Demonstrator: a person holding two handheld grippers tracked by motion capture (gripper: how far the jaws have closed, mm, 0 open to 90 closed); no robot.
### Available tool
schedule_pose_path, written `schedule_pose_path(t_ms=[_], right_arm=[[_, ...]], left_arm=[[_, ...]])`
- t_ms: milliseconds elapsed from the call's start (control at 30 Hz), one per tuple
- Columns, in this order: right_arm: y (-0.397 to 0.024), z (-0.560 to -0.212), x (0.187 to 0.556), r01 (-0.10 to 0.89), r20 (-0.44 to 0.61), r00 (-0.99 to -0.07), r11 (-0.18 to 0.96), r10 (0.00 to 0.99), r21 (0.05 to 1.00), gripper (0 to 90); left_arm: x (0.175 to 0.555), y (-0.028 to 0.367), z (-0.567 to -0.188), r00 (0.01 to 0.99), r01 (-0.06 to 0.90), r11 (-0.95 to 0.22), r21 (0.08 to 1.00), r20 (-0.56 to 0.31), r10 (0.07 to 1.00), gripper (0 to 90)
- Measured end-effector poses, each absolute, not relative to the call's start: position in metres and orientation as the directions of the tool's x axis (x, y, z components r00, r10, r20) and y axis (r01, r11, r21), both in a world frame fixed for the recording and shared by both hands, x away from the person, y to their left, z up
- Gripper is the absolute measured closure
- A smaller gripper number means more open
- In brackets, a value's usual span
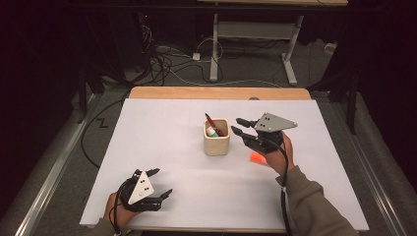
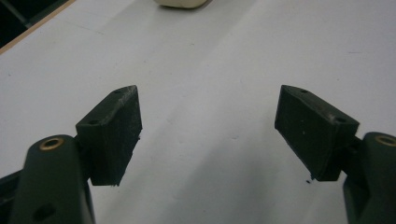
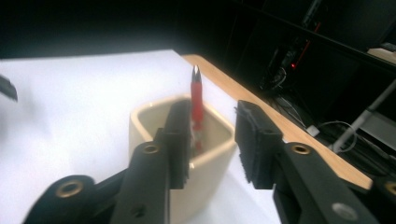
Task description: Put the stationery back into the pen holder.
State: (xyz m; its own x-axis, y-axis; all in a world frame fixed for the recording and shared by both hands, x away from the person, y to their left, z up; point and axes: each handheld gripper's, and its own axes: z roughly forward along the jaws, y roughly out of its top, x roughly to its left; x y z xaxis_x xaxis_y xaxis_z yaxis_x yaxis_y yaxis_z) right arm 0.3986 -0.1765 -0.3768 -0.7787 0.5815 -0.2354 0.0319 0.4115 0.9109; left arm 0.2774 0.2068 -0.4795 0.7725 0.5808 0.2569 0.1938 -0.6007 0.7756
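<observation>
Just ahead of the right gripper [image 3: 212, 140], whose jaws stand parted and empty, a red pen [image 3: 196, 102] stands upright in the cream cup [image 3: 144, 119]; the left gripper [image 2: 208, 135], wide open, is well apart.

Support: wooden table [image 1: 219, 92], far edge bare.
Cover: white sheet [image 1: 162, 147] spread over nearly the whole top.
Centre of sheet: cream square cup [image 1: 217, 137], standing upright.
Right of cup: small orange object [image 1: 256, 158], lying flat, well apart from the cup.
Near left: left gripper [image 1: 160, 183], resting on the sheet.
</observation>
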Motion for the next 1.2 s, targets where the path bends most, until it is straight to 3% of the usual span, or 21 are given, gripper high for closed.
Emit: schedule_pose_path(t_ms=[200, 433, 767, 967, 1200], right_arm=[[-0.19, -0.374, 0.392, 0.033, -0.272, -0.784, 0.474, 0.558, 0.88, 62.3], [-0.199, -0.378, 0.385, 0.057, -0.311, -0.796, 0.576, 0.519, 0.815, 49.4], [-0.202, -0.398, 0.39, 0.181, -0.273, -0.879, 0.804, 0.391, 0.567, 39.6], [-0.208, -0.408, 0.4, 0.264, -0.232, -0.88, 0.833, 0.415, 0.487, 34.1], [-0.214, -0.423, 0.417, 0.33, -0.193, -0.886, 0.865, 0.422, 0.377, 35.5]], left_arm=[[0.277, 0.206, -0.48, 0.773, 0.196, -0.6, 0.775, 0.255, 0.581, 22.3], [0.277, 0.205, -0.48, 0.773, 0.195, -0.6, 0.776, 0.255, 0.581, 22.3], [0.277, 0.205, -0.48, 0.775, 0.196, -0.605, 0.772, 0.256, 0.578, 22.3], [0.278, 0.204, -0.481, 0.777, 0.196, -0.606, 0.771, 0.255, 0.576, 22.3], [0.278, 0.204, -0.482, 0.779, 0.198, -0.608, 0.769, 0.254, 0.574, 22.3]])
